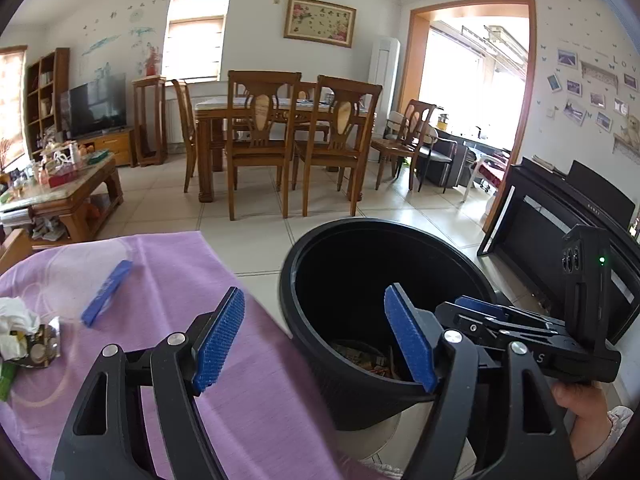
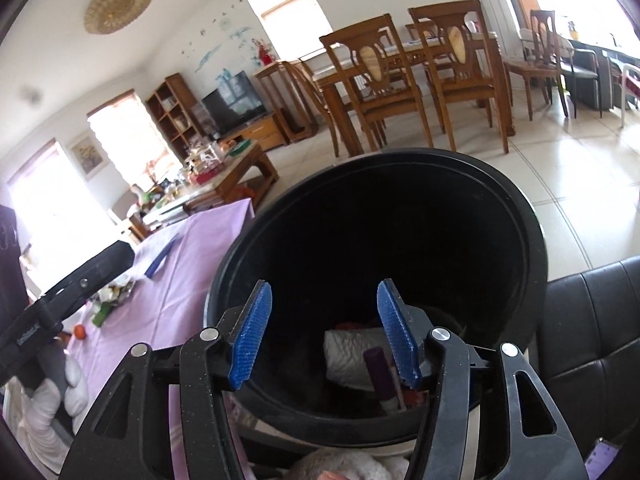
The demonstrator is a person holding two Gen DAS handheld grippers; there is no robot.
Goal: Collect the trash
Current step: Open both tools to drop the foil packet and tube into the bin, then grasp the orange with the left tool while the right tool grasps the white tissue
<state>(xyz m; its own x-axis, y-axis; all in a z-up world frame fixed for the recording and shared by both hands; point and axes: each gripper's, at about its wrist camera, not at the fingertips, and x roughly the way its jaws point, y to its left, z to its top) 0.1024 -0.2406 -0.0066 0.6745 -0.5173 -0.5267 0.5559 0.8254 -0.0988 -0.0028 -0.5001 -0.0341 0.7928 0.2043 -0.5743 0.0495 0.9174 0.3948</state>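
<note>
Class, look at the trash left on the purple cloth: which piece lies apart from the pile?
The flat blue strip. It lies alone on the cloth, while the tissue and wrappers are heaped together.

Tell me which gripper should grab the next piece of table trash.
Left, probably. The left gripper is open and empty over the purple cloth, nearest the crumpled trash pile. The right gripper is open over the black bin, farther from the pile.

Left gripper [image 1: 316, 336] fingers spread, empty, straddling black bin [image 1: 320, 360] rim. Right gripper [image 1: 520, 332] over bin. Tissue [image 1: 14, 328], blue strip [image 1: 107, 293] on purple-clothed worktop [image 1: 240, 380].
</note>
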